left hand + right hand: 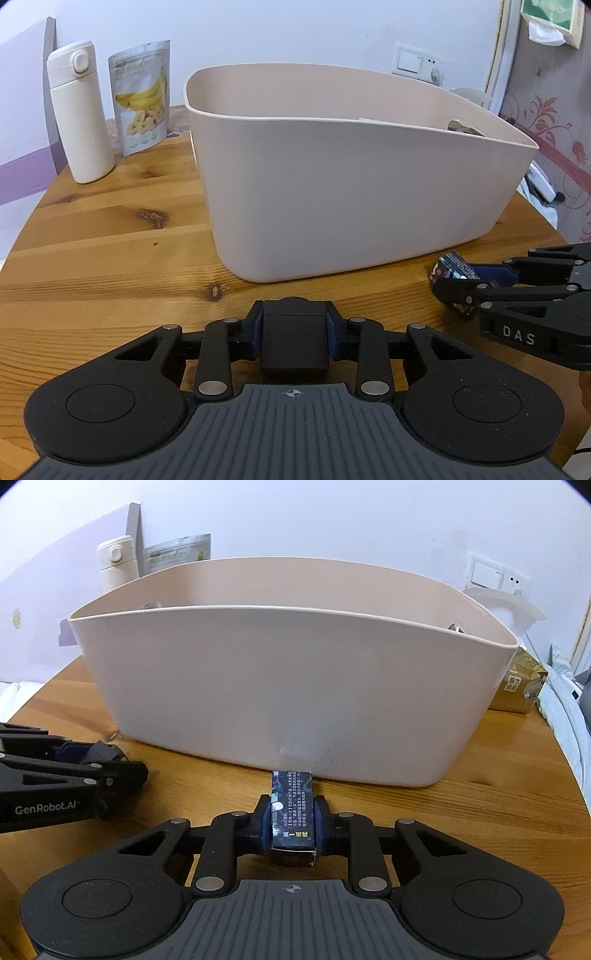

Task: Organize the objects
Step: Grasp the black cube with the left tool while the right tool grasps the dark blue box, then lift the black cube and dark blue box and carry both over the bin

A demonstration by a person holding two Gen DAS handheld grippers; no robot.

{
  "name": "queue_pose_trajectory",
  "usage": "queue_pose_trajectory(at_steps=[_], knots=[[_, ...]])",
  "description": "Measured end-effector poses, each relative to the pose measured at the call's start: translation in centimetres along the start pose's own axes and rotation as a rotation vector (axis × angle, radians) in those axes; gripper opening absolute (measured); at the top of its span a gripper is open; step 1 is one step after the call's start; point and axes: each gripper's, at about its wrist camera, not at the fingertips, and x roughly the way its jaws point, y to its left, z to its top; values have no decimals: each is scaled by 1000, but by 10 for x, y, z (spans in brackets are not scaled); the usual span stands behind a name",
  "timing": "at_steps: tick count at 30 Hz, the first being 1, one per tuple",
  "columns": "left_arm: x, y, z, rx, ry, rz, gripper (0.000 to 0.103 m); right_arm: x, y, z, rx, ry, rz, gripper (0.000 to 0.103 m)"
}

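Observation:
A large beige plastic bin [332, 184] stands on the round wooden table [110, 240]; it also fills the right wrist view [295, 686]. My left gripper [293, 328] is shut on a plain black box [293, 339], low over the table in front of the bin. My right gripper [291, 819] is shut on a dark printed box [293, 808], just in front of the bin wall. The right gripper with its dark box [452, 267] shows at the right of the left wrist view. The left gripper [110, 760] shows at the left of the right wrist view.
A white flask [79, 114] and a banana chip pouch [142, 99] stand at the table's back left. A gold packet [521, 686] lies right of the bin. Some items lie inside the bin, mostly hidden. The table edge curves close on the right.

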Motion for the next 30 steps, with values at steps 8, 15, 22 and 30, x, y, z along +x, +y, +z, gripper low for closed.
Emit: queue_pose_trajectory(at_steps=[8,15,22,30], knots=[[-14,-2,-3,4,-17,-6,32,-13,0,-7,11,22,46,22],[-30,-6,-6,19,-38,-11,32,-31,-8,-9,25,6,44,22],[-47,-9,-5,38,-63,-29,32,-54,-20,-15,44,-19,24,22],[-65,-10,-1,61,-107,-19,32,-84,-33,-24,62,-55,-1,22]])
